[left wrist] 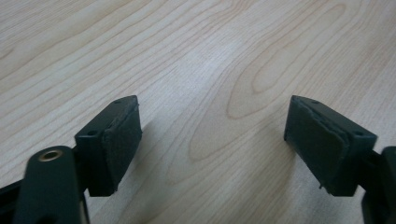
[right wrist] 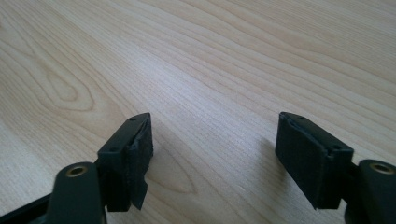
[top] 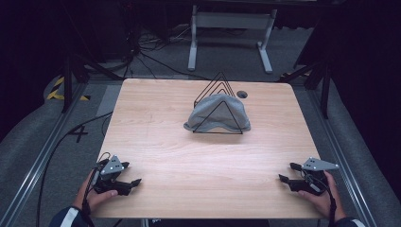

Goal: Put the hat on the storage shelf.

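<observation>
A grey cloth cap (top: 215, 111) rests in a black wire rack (top: 220, 81) at the far middle of the wooden table (top: 189, 156). My left gripper (top: 132, 173) lies low at the near left corner, held by a hand, jaws apart and pointing toward the table's middle. In the left gripper view the gripper (left wrist: 212, 121) stands open over bare wood with nothing between the pads. My right gripper (top: 286, 171) sits at the near right corner, jaws apart and pointing inward. The right gripper view has its gripper (right wrist: 214, 133) open, empty, close above the tabletop.
A small round hole (top: 242, 94) lies in the tabletop just behind the rack. Beyond the table stands a white frame (top: 231, 21), and cables (top: 142, 52) trail on the grey floor. Metal rails run along both table sides.
</observation>
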A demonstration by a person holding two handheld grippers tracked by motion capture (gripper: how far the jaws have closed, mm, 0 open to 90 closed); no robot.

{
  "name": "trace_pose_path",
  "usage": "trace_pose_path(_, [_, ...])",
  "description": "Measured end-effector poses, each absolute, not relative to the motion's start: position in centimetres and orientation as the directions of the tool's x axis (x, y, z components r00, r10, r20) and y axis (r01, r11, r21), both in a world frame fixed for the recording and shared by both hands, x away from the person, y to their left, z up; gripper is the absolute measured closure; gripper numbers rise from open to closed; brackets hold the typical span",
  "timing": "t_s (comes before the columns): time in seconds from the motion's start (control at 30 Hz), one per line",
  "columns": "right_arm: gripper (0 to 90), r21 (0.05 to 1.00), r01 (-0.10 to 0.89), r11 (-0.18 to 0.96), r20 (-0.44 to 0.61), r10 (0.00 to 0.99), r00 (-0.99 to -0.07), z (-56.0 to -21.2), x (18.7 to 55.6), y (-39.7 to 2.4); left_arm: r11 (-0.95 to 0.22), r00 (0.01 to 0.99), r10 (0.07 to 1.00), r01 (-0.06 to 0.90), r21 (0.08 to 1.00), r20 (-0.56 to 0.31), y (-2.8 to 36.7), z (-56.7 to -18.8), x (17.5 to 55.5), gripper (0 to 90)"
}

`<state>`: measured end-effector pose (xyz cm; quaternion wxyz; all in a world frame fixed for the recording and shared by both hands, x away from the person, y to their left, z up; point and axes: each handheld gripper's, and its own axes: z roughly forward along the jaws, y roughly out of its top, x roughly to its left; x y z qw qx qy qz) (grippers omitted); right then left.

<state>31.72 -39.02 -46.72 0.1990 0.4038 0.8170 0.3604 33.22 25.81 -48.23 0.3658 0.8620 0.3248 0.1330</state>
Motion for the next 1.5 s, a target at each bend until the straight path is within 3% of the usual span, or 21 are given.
trace_pose_path(1.27, [20.7, 0.744, 0.539, 0.395, -0.035, 0.829, -0.559, -46.79, 31.82, -38.93, -0.508, 0.735, 0.678, 0.481, 0.714, -0.013, 25.76, -48.31, 33.18, 14.3])
trace_pose_path(1.37, [15.2, 0.737, 0.542, 0.403, -0.034, 0.823, -0.567, -46.81, 31.84, -38.84, -0.504, 0.733, 0.680, 0.483, 0.716, -0.015, 25.74, -48.33, 33.16, 14.3])
trace_pose_path(1.5, [15.2, 0.738, 0.541, 0.403, -0.034, 0.823, -0.568, -46.84, 31.82, -38.81, -0.509, 0.734, 0.679, 0.481, 0.714, -0.010, 25.75, -48.31, 33.22, 13.7])
